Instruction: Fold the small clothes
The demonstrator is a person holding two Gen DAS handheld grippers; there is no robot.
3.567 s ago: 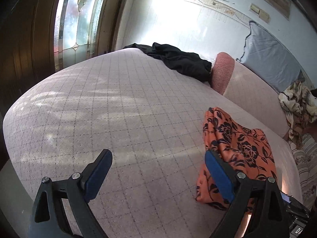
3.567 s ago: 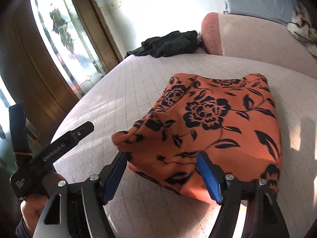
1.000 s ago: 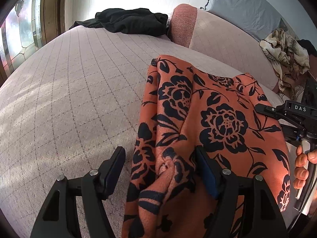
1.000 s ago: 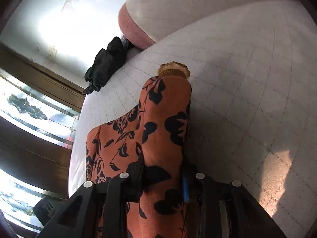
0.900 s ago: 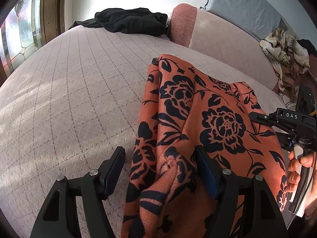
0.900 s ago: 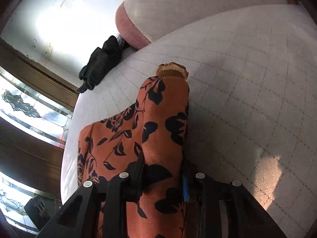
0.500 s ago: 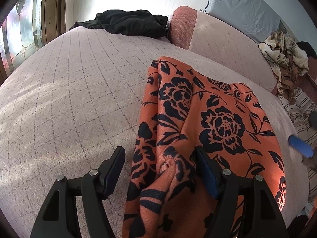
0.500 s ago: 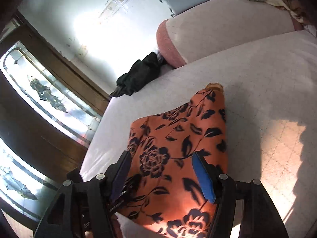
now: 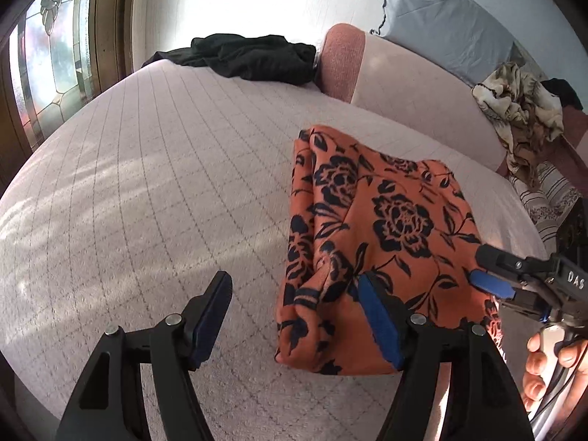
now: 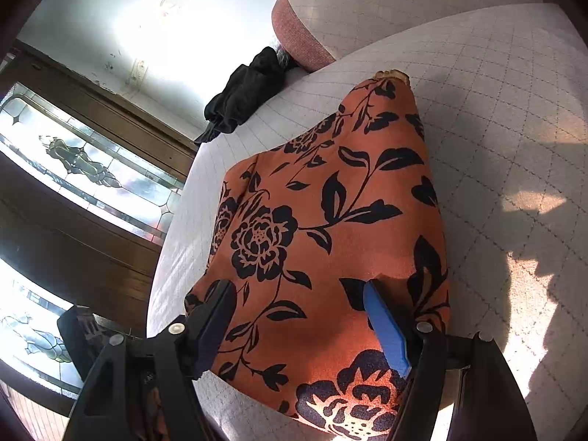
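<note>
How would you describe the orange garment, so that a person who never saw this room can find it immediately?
Start from the wide pale quilted bed beside the stained-glass window. On its near side, in front of both open grippers, lies the folded orange garment. Its black rose and leaf print sets it apart from the plain black clothes heaped at the far edge by the pink bolster.

A home, most likely a bedroom or sitting room. A wide quilted pink bed [image 9: 154, 191] fills the view, with a padded bolster [image 9: 340, 62] along its far edge. A leaded stained-glass window [image 9: 55, 55] in a dark wood frame lets in sun. Loose clothes lie about: a black garment [image 9: 253, 57], a patterned heap [image 9: 522, 110], and an orange floral cloth [image 9: 367, 242].
</note>
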